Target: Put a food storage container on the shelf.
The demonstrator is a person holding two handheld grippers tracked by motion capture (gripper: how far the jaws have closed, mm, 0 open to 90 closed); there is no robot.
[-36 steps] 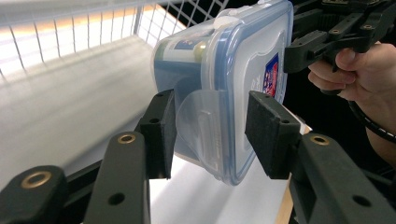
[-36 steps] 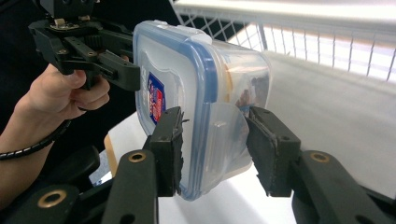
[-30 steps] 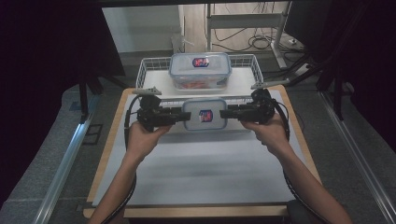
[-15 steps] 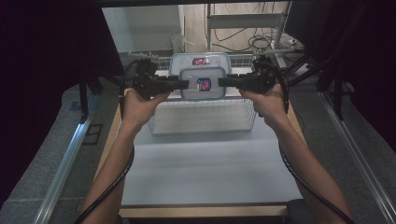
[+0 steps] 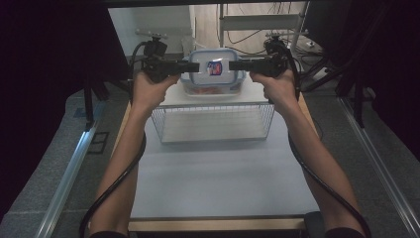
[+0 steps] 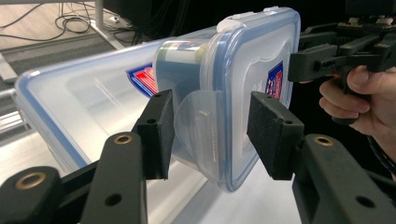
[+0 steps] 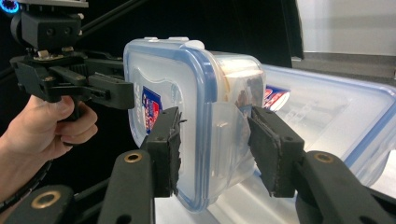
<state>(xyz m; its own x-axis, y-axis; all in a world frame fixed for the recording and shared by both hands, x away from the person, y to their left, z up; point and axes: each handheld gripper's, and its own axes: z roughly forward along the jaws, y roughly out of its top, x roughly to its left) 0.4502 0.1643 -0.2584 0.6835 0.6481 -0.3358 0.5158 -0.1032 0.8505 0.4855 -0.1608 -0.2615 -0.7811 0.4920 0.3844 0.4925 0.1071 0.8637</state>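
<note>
Over the far edge of the surface: a small box (image 5: pixel 213 71) is held up between the two hand-held grippers, above a larger box (image 5: pixel 214 89) that lies in a wire basket (image 5: pixel 213 124).
Small box: clear plastic with a blue-rimmed lid and a red and blue label; in both gripper views it stands on edge, lid face turned sideways, with something pale and something dark inside that I cannot make out.
Left hand-held gripper (image 6: pixel 210 126): its jaws straddle one short end of the small box, around a clear lid flap; a gap shows beside each pad, so whether they press it I cannot tell.
Right hand-held gripper (image 7: pixel 215 144): its jaws straddle the opposite short end, one pad against the lid face, the other at the body side; whether it is clamped I cannot tell.
Larger box: same make, lid up, flat in the basket, just behind and below the small box in both gripper views.
Basket: white wire, at the far edge of the surface (image 5: pixel 218 183), midway between its left and right edges.
Hands: the left hand (image 5: pixel 148 89) and right hand (image 5: pixel 277 87) hold the gripper handles level, forearms reaching from the near edge.
Cables: a black cable trails from each gripper along the forearm toward the near corners.
</note>
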